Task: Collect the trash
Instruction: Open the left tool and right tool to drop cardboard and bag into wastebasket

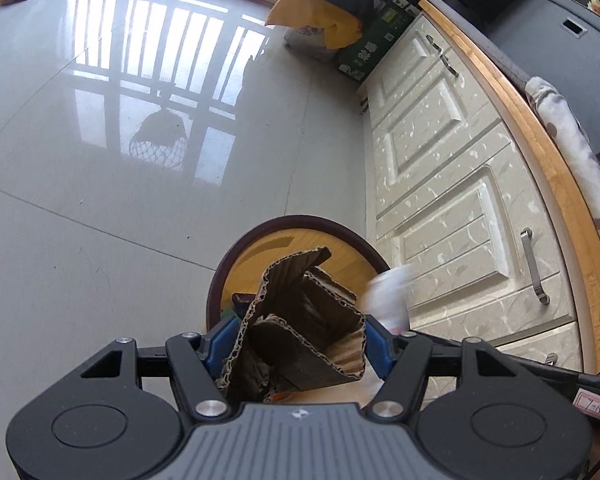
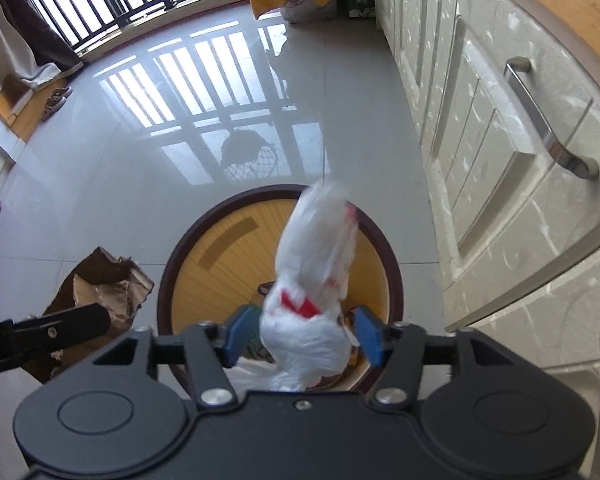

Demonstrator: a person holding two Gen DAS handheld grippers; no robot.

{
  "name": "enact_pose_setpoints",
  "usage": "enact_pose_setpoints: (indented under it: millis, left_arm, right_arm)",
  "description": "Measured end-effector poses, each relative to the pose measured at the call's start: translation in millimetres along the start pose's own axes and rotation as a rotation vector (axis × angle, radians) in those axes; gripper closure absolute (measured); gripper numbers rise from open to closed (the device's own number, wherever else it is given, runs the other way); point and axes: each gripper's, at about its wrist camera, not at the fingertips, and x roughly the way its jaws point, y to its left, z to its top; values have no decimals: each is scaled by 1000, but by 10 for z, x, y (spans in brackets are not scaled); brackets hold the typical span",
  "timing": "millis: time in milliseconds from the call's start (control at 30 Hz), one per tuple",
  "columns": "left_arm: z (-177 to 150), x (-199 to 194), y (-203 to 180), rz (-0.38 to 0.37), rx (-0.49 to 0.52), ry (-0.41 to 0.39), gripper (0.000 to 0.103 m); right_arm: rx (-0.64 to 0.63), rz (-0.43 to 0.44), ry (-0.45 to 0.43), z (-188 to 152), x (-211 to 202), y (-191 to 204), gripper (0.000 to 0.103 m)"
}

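Now your left gripper (image 1: 298, 346) clamps crumpled cardboard (image 1: 300, 332) above the bin (image 1: 220, 272); your right gripper (image 2: 304, 330) stands parted, pads clear of the white bag (image 2: 312, 292).

White cabinet (image 1: 440, 184) beside glossy tiled floor (image 1: 100, 200).

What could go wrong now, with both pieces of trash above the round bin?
1. The white plastic bag sits loose between the right tool's pads, near the bin rim on the cabinet side; it might drop outside.
2. The crumpled cardboard in the left tool is bulky and may catch on the rim.
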Motion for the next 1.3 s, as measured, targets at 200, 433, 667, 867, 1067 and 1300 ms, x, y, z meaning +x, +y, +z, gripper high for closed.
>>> enact_pose_setpoints:
  millis: [200, 433, 667, 867, 1067, 1300]
  left_arm:
    - [30, 133, -112, 2, 50, 19, 37]
    - [58, 267, -237, 14, 104, 47, 37]
    - [121, 513, -380, 38, 169, 115, 23]
    - [100, 638, -327, 114, 163, 192, 0]
    - [71, 599, -232, 150, 152, 210, 0]
    - [92, 508, -216, 185, 171, 209, 0]
  right_arm:
    - [13, -2, 28, 10, 28, -20, 36]
    - [20, 34, 105, 14, 70, -59, 33]
    - [-15, 27, 143, -23, 67, -59, 18]
    - [-74, 21, 167, -73, 86, -38, 2]
    - [-57, 8, 163, -79, 63, -75, 0]
    - [-47, -6, 154, -90, 19, -93, 0]
